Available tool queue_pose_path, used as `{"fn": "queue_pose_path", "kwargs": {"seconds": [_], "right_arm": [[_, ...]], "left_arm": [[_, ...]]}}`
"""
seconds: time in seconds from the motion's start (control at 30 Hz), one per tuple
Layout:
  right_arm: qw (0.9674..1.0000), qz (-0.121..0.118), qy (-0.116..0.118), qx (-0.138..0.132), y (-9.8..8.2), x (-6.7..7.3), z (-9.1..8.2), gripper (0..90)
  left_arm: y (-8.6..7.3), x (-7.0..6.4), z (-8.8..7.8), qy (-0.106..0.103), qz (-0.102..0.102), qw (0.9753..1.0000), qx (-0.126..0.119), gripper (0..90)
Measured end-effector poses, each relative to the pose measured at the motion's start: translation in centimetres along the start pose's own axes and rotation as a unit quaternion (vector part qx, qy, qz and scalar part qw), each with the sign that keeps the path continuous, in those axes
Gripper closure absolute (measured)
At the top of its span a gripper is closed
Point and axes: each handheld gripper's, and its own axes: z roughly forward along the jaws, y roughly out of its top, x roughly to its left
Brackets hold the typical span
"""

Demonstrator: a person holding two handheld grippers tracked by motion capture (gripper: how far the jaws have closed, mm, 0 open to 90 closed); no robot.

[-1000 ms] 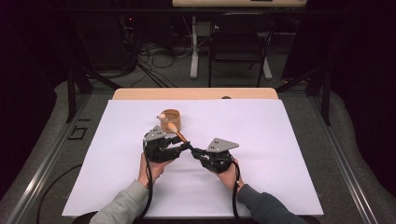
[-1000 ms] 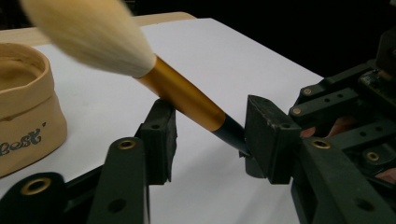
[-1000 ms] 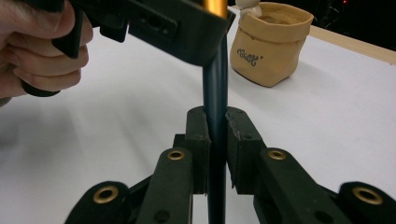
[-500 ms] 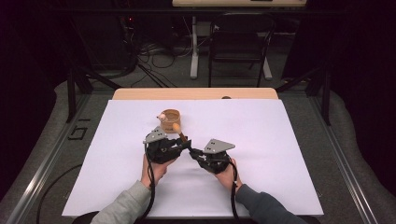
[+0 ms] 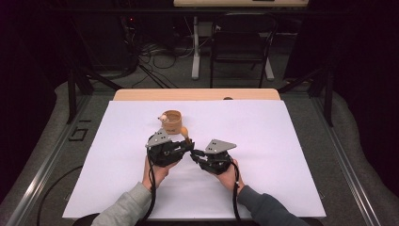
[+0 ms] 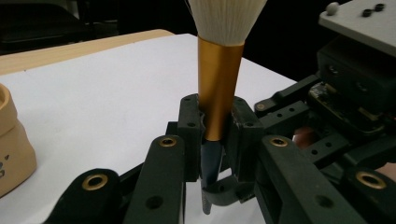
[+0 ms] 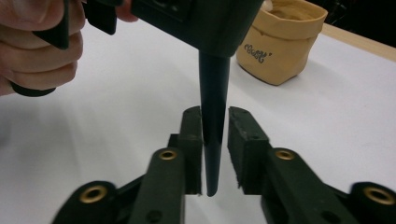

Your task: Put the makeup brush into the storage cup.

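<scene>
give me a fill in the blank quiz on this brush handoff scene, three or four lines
1. The left gripper is shut on the brush's ____ coloured ferrule.
2. The brush's dark, tapered ____ hangs between the right gripper's fingers, whose right finger stands clear of it.
3. The tan fabric ____ stands on the white table cover.
4. The bristles of the makeup brush are ____ in colour.

Missing words: gold; handle; basket; white

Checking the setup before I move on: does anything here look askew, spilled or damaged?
Nothing stands out. The left claw grips the brush by its gold collar, bristles intact. The right claw has the brush's dark handle between its pads, with a gap on one side. The tan pouch stands upright on the white sheet.
</scene>
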Motion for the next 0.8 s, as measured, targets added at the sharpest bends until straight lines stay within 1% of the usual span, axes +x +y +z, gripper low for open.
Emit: {"fn": "queue_pose_path", "kwargs": {"seconds": [0.03, 0.17, 0.2, 0.23, 0.27, 0.3, 0.37, 0.4, 0.47, 0.53, 0.57, 0.6, 0.7, 0.73, 0.8], "right_arm": [[1.0000, 0.001, 0.000, 0.002, 0.0, -0.1, 0.0, 70.8], [0.9999, 0.004, 0.006, 0.008, 0.1, -0.3, -0.2, 61.3], [0.9999, 0.004, 0.006, 0.008, 0.1, -0.3, -0.2, 61.3], [0.9999, 0.003, 0.006, 0.007, 0.1, -0.3, -0.3, 57.1], [0.9999, 0.009, 0.007, 0.012, 0.3, -0.3, -0.4, 51.0], [0.9999, 0.009, 0.008, 0.011, 0.3, -0.4, -0.5, 48.8], [0.9998, 0.013, 0.008, 0.014, 0.4, -0.5, -0.7, 41.0], [0.9998, 0.014, 0.008, 0.014, 0.4, -0.5, -0.8, 40.0], [0.9997, 0.016, 0.007, 0.016, 0.5, -0.6, -1.0, 33.1], [0.9997, 0.018, 0.007, 0.017, 0.6, -0.8, -1.2, 29.6], [0.9996, 0.020, 0.007, 0.018, 0.6, -0.8, -1.3, 27.3], [0.9996, 0.020, 0.008, 0.019, 0.7, -0.9, -1.4, 25.2], [0.9994, 0.022, 0.005, 0.025, 0.7, -1.1, -1.7, 19.7], [0.9995, 0.023, 0.006, 0.022, 0.7, -1.1, -1.8, 17.8], [0.9992, 0.022, 0.007, 0.032, 0.8, -1.2, -2.0, 15.4]], "left_arm": [[0.0, -0.1, 0.0, 0.008, 0.004, 1.0000, 0.000, 78.1], [0.1, -0.1, -0.2, 0.013, 0.011, 0.9999, 0.001, 78.1], [0.2, -0.1, -0.2, 0.013, 0.013, 0.9998, 0.002, 78.1], [0.2, 0.0, -0.3, 0.012, 0.015, 0.9998, 0.001, 78.1], [0.2, -0.1, -0.4, 0.019, 0.019, 0.9997, 0.001, 78.1], [0.3, 0.0, -0.5, 0.023, 0.022, 0.9995, 0.001, 78.1], [0.3, 0.0, -0.5, 0.026, 0.025, 0.9993, 0.002, 78.1], [0.3, 0.1, -0.5, 0.027, 0.027, 0.9993, 0.003, 78.1], [0.4, 0.1, -0.6, 0.032, 0.031, 0.9990, 0.005, 78.1], [0.4, 0.2, -0.7, 0.036, 0.034, 0.9988, 0.005, 78.1], [0.4, 0.3, -0.7, 0.030, 0.036, 0.9989, 0.005, 78.1], [0.4, 0.2, -0.7, 0.040, 0.037, 0.9985, 0.003, 78.1], [0.5, 0.3, -0.9, 0.045, 0.044, 0.9980, 0.008, 78.1], [0.5, 0.3, -0.9, 0.046, 0.045, 0.9979, 0.008, 78.1], [0.5, 0.4, -0.9, 0.049, 0.048, 0.9976, 0.010, 78.1]]}}
